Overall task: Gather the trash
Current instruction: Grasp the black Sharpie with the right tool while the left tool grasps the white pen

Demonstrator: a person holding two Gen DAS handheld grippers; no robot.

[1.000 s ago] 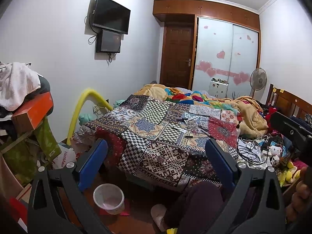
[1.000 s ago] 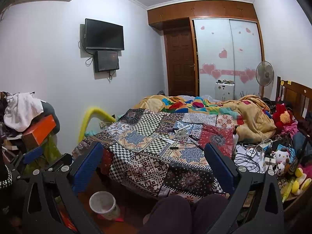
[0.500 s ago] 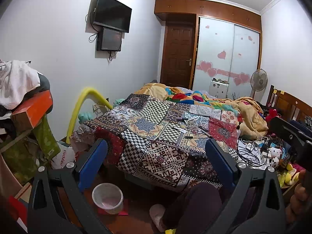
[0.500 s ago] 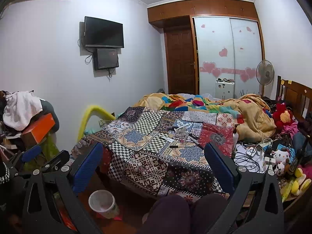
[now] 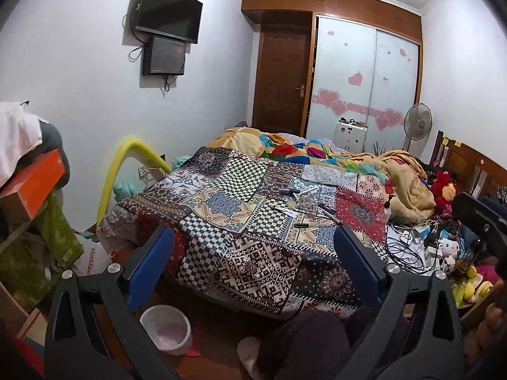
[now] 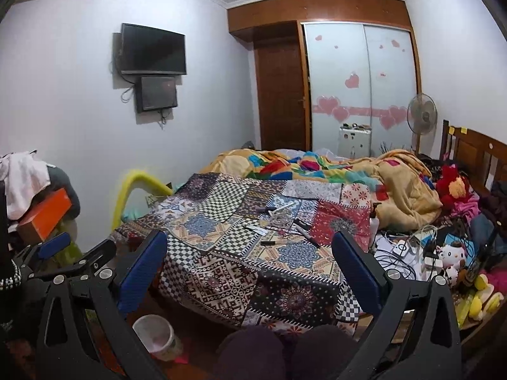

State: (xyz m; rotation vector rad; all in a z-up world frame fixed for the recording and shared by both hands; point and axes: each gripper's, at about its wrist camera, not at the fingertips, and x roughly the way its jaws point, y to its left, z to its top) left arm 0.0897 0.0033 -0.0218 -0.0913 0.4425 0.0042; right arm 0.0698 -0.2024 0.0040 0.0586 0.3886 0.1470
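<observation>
Small litter (image 5: 301, 201) lies on the patchwork bedspread (image 5: 253, 253): pens, a white strip, a crumpled clear wrapper. A white waste bin (image 5: 166, 329) stands on the floor at the bed's foot. My left gripper (image 5: 255, 253) is open and empty, held in the air short of the bed. The right gripper (image 6: 250, 259) is also open and empty, at about the same distance from the litter (image 6: 279, 218), with the bin (image 6: 157, 337) below its left finger. In the right wrist view the left gripper's blue pad (image 6: 52, 245) shows at the far left.
The person's knees (image 6: 285, 351) are at the bottom of the view. Piled boxes and clothes (image 5: 28, 183) stand on the left. Cables, chargers and soft toys (image 5: 427, 247) crowd the bed's right side, with rumpled blankets (image 5: 396, 183) beyond. A yellow foam tube (image 5: 126, 158) arches by the wall.
Both views have drifted slightly, with the room shifting left and a little up in the frames. Both grippers stay open and empty, and nothing on the bed has moved.
</observation>
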